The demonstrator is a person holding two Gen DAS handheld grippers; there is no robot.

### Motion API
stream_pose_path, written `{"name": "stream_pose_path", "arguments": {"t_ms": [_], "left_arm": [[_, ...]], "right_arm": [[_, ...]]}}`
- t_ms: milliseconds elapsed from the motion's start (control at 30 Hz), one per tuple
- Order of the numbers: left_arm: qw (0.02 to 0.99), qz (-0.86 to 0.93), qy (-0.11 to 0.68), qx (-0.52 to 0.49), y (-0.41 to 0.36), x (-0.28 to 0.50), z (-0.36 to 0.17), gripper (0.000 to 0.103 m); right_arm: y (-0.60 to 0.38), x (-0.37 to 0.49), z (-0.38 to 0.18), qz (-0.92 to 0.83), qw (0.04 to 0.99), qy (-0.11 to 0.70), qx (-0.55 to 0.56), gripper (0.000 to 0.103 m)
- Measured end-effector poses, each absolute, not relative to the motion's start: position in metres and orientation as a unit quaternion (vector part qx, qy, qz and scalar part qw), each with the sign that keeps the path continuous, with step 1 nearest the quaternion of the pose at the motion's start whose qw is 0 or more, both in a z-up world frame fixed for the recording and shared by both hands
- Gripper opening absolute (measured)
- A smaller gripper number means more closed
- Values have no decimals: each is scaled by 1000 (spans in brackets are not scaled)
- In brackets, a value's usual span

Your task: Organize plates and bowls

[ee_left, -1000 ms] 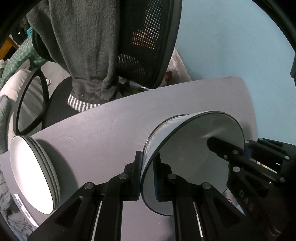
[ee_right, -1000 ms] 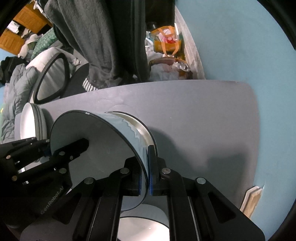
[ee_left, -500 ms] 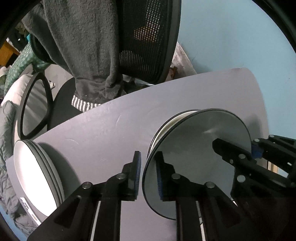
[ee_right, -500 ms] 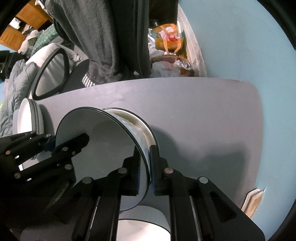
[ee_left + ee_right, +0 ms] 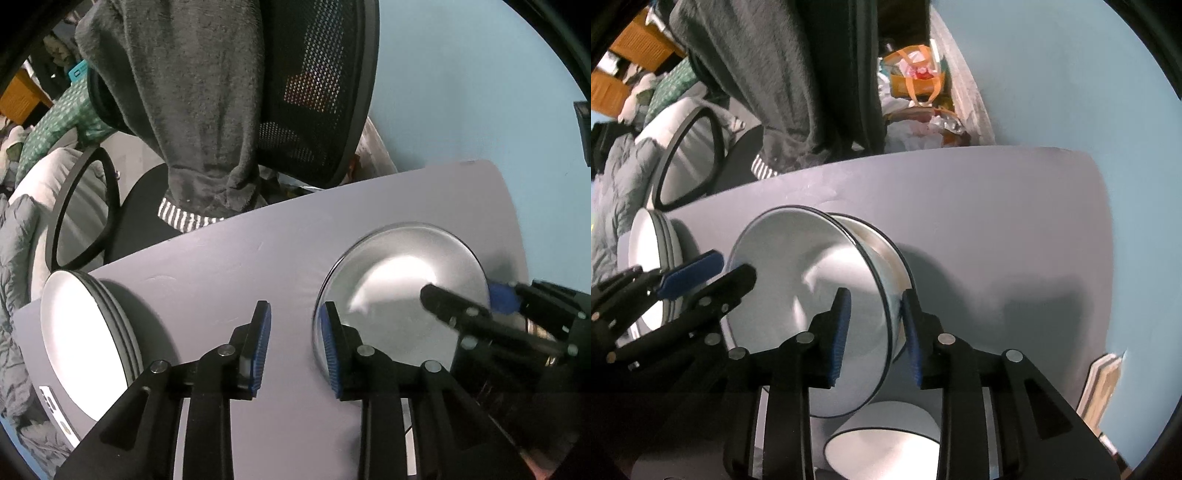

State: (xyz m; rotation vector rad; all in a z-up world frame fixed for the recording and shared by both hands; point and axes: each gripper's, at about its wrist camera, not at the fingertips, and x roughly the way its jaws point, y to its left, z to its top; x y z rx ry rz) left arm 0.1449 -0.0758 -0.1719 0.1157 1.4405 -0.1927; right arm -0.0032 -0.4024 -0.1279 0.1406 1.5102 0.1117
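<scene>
Both grippers point down over the grey table (image 5: 229, 266), and the bowl (image 5: 809, 306) sits nested on another bowl (image 5: 882, 251) toward the table's right edge. The left gripper (image 5: 293, 343) has its jaws apart and opening; in the left wrist view the bowl rim lies against or just outside its right pad, with nothing between the pads. The right gripper (image 5: 875, 332) is also opening, and its blue pads straddle the bowl wall without pressing on it. Your main risk is snagging: if you lift either gripper before the pads are well clear of the rim, a pad can catch the lip, tilt the bowl off the one beneath and send it sliding toward the right edge of the table. Open fully, then withdraw straight up. The bowl appears blurred, so it may not have settled; whether it is seated flat in the lower bowl cannot be confirmed from these views, so treat the nest as unstable. A third bowl (image 5: 882, 443) stands at the near edge directly under the right gripper; do not drop your hand onto it. The plate stack (image 5: 85, 343) sits at the table's left edge, close to the corner; a sideways sweep of the left gripper could push it off.
</scene>
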Motion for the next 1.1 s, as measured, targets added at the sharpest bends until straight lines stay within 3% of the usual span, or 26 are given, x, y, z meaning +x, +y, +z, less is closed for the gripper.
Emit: {"name": "stream_pose_path", "arguments": {"t_ms": [400,533,1100], "left_arm": [[763,-82,640,38,-50,126,-149,36],[776,-77,626,26,-34,115,-127,43],[826,-121,547,58,-31,51,-49,66]], "right_arm": [[-413,-13,-92,15,756,650,66,38],[-410,-27,-66,6,779,625,55,49],[-400,-90,9,-32,829,557,37,56]]}}
